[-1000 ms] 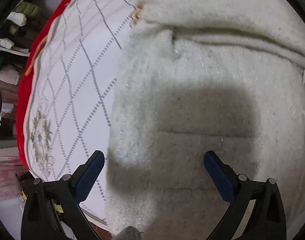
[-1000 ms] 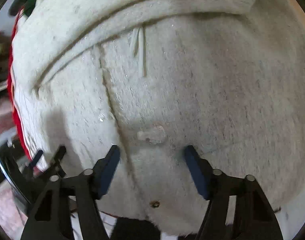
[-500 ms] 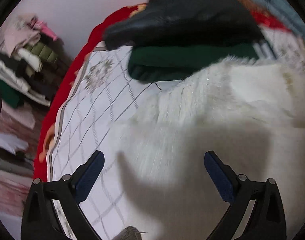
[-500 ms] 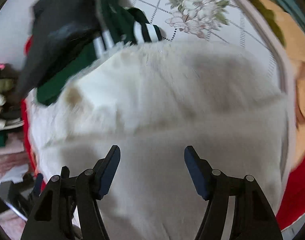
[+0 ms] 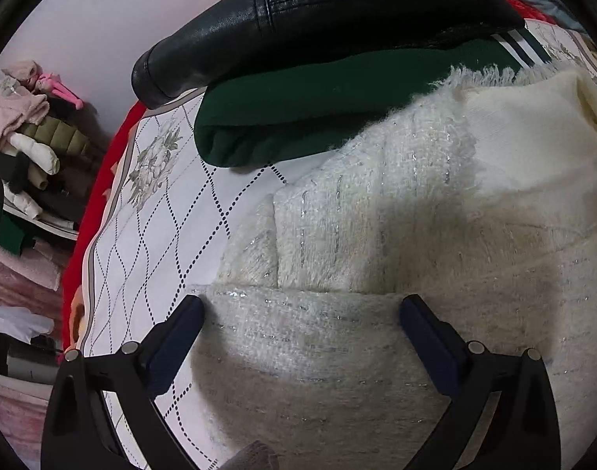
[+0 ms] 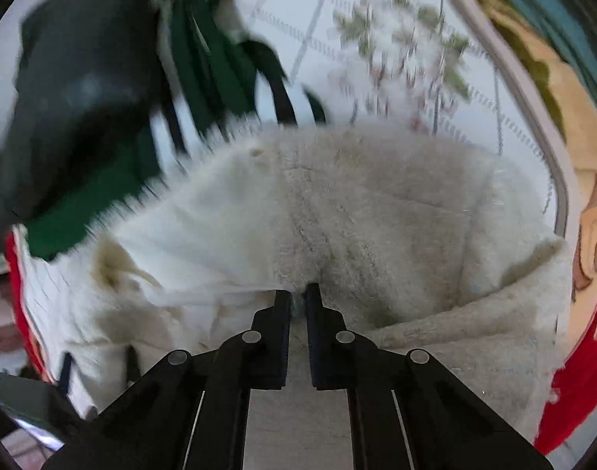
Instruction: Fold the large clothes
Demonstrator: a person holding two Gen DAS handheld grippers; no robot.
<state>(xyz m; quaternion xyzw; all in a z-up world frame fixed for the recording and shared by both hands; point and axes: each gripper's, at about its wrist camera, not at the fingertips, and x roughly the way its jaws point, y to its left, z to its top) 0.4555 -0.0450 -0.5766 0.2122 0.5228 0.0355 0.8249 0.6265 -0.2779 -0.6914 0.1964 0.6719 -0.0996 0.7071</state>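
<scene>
Garment: white fuzzy sweater [image 5: 377,235] lies half-folded on bed [image 5: 149,235].
Right gripper [image 6: 297,293]: pinching sweater fabric at centre.
Left gripper [image 5: 298,313]: wide, holding nothing.
Next, likely: carry the pinched fold toward 12 o'clock.

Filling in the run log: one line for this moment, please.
left gripper: open over fuzzy white knit garment | right gripper: shut on garment fold | black leather jacket, green garment behind

Right gripper [image 6: 297,293] has its fingers [image 6: 281,313] pinched together on a fold of the fuzzy white jacket [image 6: 377,211]. Behind it there's a green garment [image 6: 204,66] and a black jacket [image 6: 83,90] on the floral bedspread [image 6: 396,39], all pretty blurry.
</scene>
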